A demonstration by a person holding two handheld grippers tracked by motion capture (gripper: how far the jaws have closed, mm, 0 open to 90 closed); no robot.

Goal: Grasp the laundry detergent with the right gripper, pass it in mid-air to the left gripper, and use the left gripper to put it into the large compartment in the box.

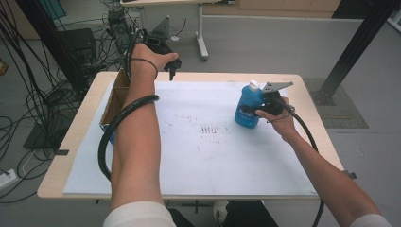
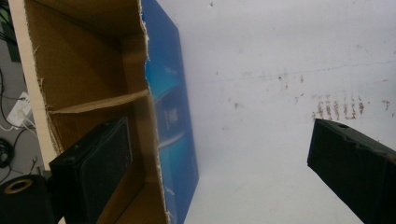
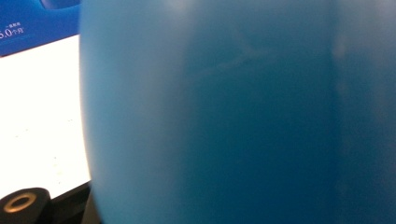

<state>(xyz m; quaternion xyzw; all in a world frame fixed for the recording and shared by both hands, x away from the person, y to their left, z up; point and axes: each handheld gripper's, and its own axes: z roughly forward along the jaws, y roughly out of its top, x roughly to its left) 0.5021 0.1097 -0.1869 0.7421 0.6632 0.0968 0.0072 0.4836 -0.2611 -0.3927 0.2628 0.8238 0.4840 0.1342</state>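
High view shows the right gripper (image 1: 265, 105) at the right part of the white sheet (image 1: 208, 156), pressed against the side of a blue bottle (image 1: 248, 108) with a white cap (image 1: 254, 85). This bottle stands upright on the sheet, directly to the left of the claw, and the person's right hand (image 1: 279, 118) is just behind the claw. I cannot tell from here how far the jaws are closed around the bottle. Right gripper view has the blue bottle (image 3: 233, 112) very close in front of the camera, so close that it is blurred, and the jaws are hidden; the bottle seems to sit between them, but the grip itself is not visible. Beyond the bottle, to the left of this claw, is the bright sheet (image 3: 42, 112). The left gripper (image 1: 171, 66) is held up at the far left edge of the table (image 1: 75, 142), well apart from the bottle, above the cardboard box (image 1: 116, 97). Left gripper view shows its jaws wide apart with nothing between them: one jaw is over the open cardboard box (image 2: 88, 84), the other over the white sheet (image 2: 280, 46), and the blue printed side of the box lies between them.
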